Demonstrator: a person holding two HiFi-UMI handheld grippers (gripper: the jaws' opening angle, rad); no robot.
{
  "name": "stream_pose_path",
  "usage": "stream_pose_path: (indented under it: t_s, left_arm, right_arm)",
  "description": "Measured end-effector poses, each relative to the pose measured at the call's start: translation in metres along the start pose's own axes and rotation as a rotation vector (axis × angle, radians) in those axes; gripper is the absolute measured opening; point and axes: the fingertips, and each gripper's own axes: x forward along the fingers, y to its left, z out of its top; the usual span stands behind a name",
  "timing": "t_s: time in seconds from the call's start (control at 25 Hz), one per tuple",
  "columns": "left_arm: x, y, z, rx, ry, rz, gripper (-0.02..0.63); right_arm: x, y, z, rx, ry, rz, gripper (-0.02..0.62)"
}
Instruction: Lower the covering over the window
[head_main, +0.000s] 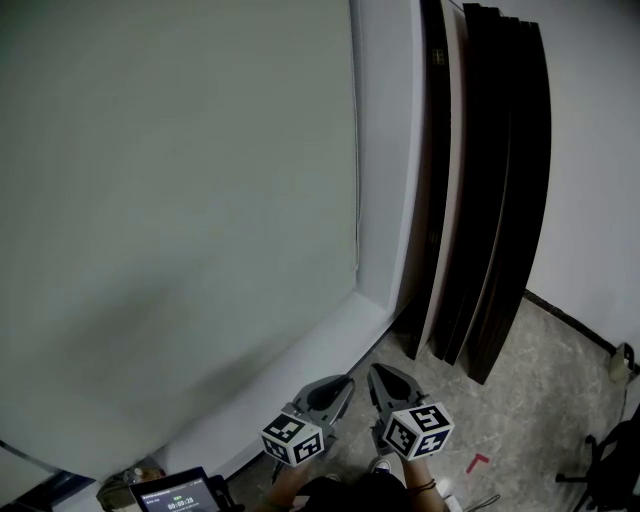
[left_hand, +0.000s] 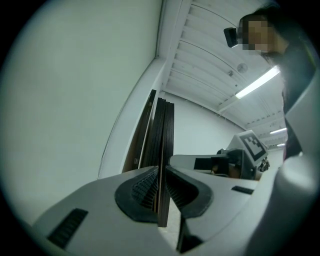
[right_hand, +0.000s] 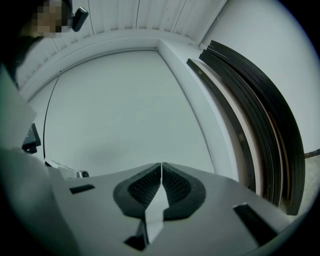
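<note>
A pale roller blind (head_main: 180, 200) hangs fully over the window, down to the white sill (head_main: 300, 370); it also fills the right gripper view (right_hand: 125, 115). A thin cord (right_hand: 46, 125) runs down its left side there. Both grippers are low in the head view, side by side, pointing at the sill's right end. My left gripper (head_main: 343, 384) (left_hand: 161, 172) has its jaws a narrow slit apart with nothing between them. My right gripper (head_main: 376, 373) (right_hand: 161, 165) is shut, pad tips touching, and empty. Its marker cube (left_hand: 252, 145) shows in the left gripper view.
Several long dark boards (head_main: 500, 200) lean against the wall right of the window, their feet on the speckled floor. A small device with a lit screen (head_main: 180, 492) sits at bottom left. A chair base (head_main: 610, 460) and a red floor mark (head_main: 478, 462) lie at the right.
</note>
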Motion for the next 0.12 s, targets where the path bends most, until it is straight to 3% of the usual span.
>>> stream_pose_path:
  t_s: [0.12]
  left_arm:
    - [-0.0018,-0.0005,-0.0008,-0.003,0.004,0.001,0.043]
  right_arm:
    - [-0.0009,0.0022,-0.0012,-0.001,0.006,0.000,0.014]
